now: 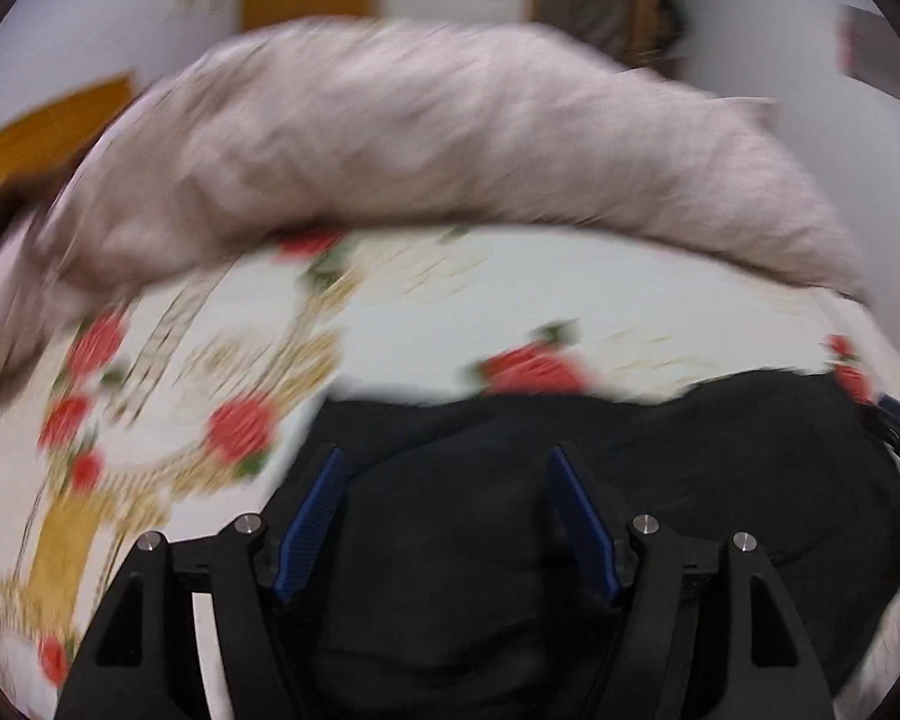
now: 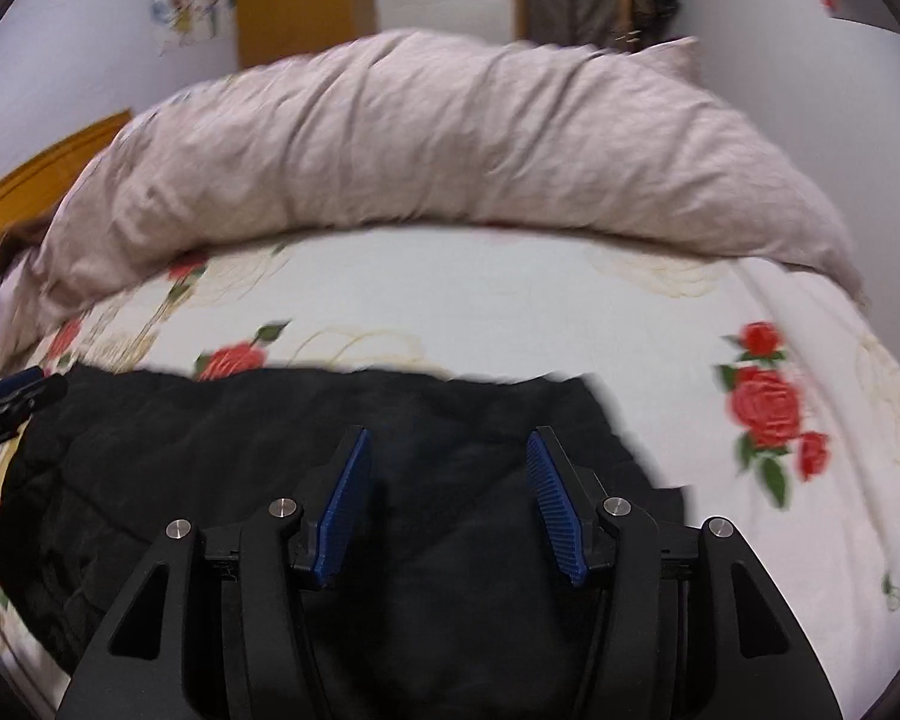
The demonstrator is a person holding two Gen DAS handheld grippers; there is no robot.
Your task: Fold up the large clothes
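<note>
black garment point(image 2: 270, 450) beneath spread right claw point(image 2: 447, 468)

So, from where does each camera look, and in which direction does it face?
Left wrist: sits on the left gripper, looks down along its open blue fingers at the black garment on the rose bedsheet; only the gripper shows.
Right wrist: sits on the right gripper, facing the same way over the black garment's right part; its open gripper shows, and the left gripper's tip at the left edge.
Shared: garment, bedsheet, pinkish duvet, yellow door.
</note>
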